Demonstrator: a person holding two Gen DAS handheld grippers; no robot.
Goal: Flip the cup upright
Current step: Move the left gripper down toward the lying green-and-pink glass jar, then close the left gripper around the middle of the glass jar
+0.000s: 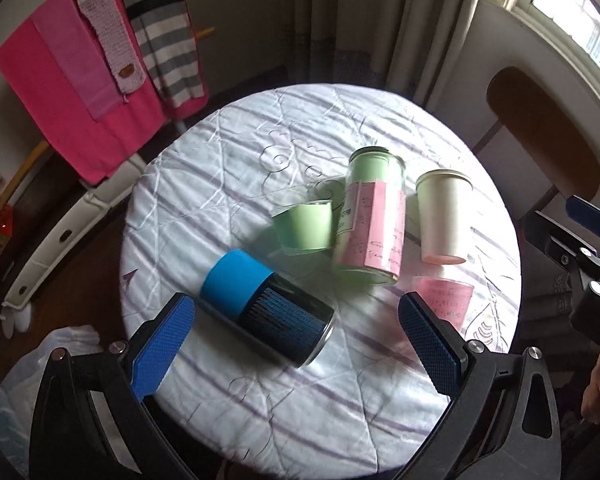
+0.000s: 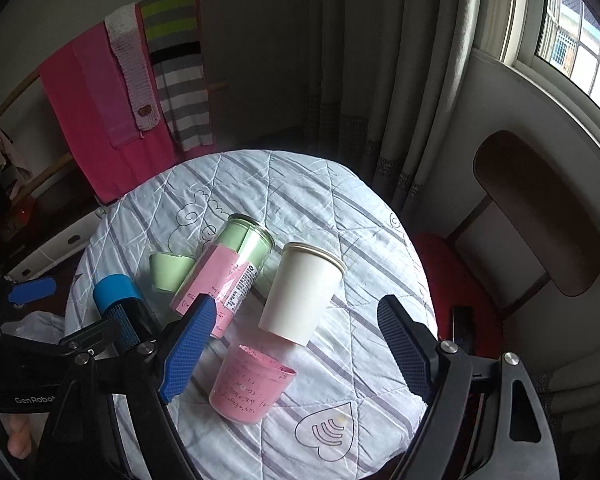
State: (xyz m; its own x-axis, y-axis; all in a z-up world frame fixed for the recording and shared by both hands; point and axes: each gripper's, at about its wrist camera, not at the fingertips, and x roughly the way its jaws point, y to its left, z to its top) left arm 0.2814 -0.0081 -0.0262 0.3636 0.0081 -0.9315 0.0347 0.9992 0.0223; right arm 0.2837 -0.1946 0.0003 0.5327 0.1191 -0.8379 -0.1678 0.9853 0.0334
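Left gripper (image 1: pixel 296 320) spread wide, right gripper (image 2: pixel 296 344) likewise; white cup (image 2: pixel 302 290) upside-down, axis near vertical, slightly tilted.

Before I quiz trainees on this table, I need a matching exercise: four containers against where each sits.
Things:
1 blue jar
2 white cup
3 pink cup
4 green cup

Places:
A nearest the right gripper
B on its side before the left gripper
C right of the tall jar
D left of the tall jar

Pairs: 1-B, 2-C, 3-A, 4-D
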